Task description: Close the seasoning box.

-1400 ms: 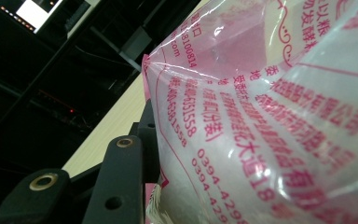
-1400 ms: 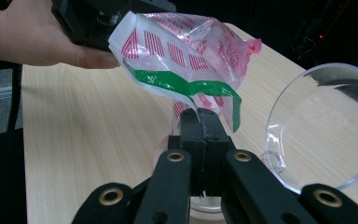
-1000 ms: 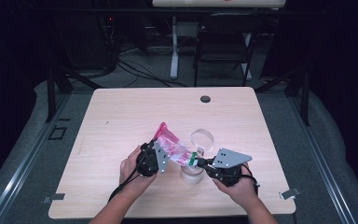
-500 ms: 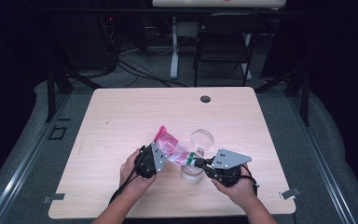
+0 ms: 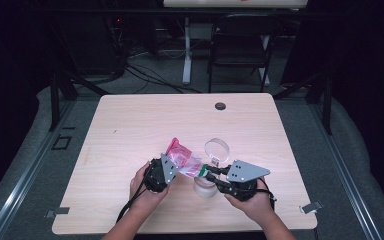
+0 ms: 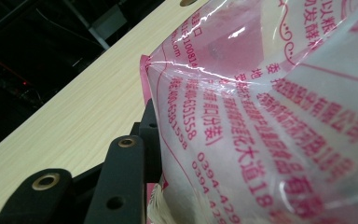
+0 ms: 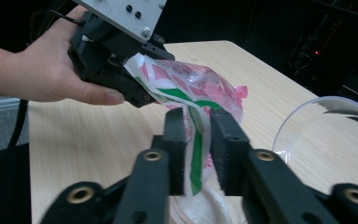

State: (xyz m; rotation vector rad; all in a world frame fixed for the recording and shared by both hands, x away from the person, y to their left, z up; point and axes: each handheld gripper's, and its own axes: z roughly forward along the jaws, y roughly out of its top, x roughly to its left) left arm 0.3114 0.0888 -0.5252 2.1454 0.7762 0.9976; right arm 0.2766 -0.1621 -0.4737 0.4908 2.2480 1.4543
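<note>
Right now the pink-printed bag (image 5: 182, 159) hangs slanted above the near middle of the table (image 5: 130, 125), its lower end over a clear cup (image 5: 205, 187) that seems to have white grains in the bottom, though the cup is mostly hidden under the tools.

The left gripper (image 5: 166, 169) is clamped on the bag's upper body and carries its weight. The right gripper (image 7: 196, 154) has just been opening its jaws. They now stand apart, with the bag's green-striped edge loose between them and no squeeze on it that I can make out.

To pour well, I'd keep the left clamp firm and the bag's low corner right over the cup's mouth. The right tool could either steady that striped edge again or back straight off without tugging it sideways. Raising the high end slowly would let the grains slide rather than dump. The cup looks light, so a knock from a jaw could tip it.

- **Bags:** one.
- **Clear vessels:** two, the cup under the bag and a second clear round vessel (image 5: 216, 149) just behind it.
- **Grippers:** two, each in one hand.
- **Table fittings:** one dark grommet (image 5: 220, 106) at the far edge.
</note>
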